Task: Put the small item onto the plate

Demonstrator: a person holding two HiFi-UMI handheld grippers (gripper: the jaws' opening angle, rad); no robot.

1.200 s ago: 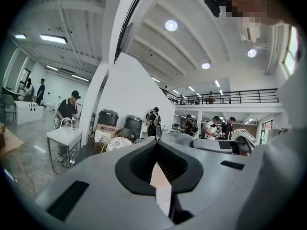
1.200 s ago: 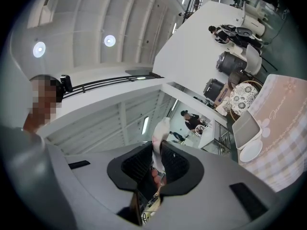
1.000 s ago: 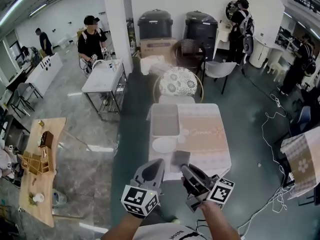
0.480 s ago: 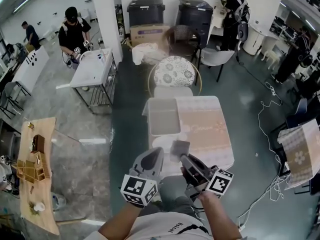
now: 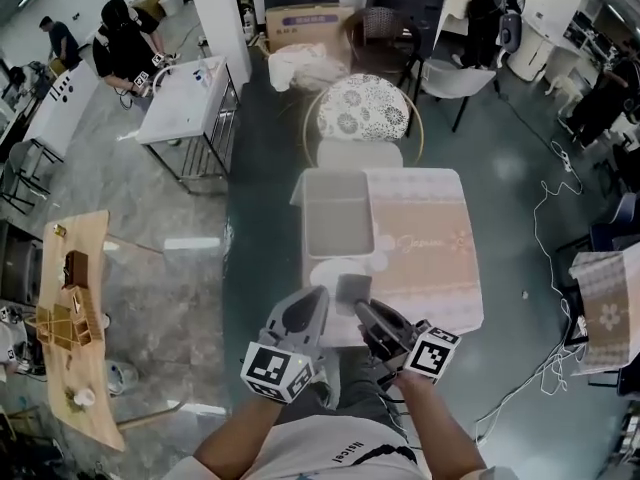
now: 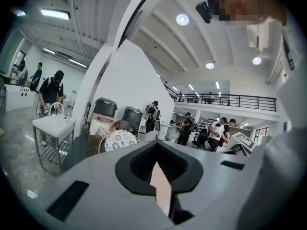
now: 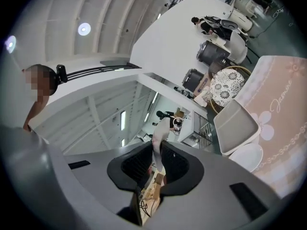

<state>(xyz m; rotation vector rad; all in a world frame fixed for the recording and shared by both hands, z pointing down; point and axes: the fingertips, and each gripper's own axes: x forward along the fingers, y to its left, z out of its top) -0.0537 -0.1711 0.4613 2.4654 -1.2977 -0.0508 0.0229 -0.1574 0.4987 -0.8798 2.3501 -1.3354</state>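
My right gripper (image 5: 362,306) is shut on a small flat grey square item (image 5: 353,288), which hangs over the near right rim of the white plate (image 5: 325,271). In the right gripper view the item (image 7: 157,143) stands edge-on between the pads, with the plate (image 7: 247,157) low at the right. The plate lies at the near left of a table with a beige cloth (image 5: 425,248). My left gripper (image 5: 316,298) is just left of the right one, over the table's near edge, shut with nothing seen in it. In its own view the left gripper (image 6: 160,176) shows only a thin sliver between the pads.
A grey tray (image 5: 338,218) sits on the table beyond the plate. A chair with a floral cushion (image 5: 365,108) stands at the far end. A wooden table with small objects (image 5: 75,308) is at the left, and cables (image 5: 545,368) trail on the floor at the right.
Both grippers have moved forward and lower toward the table. The grey item, still in the right gripper, has gone from the table's near edge to the plate's rim.
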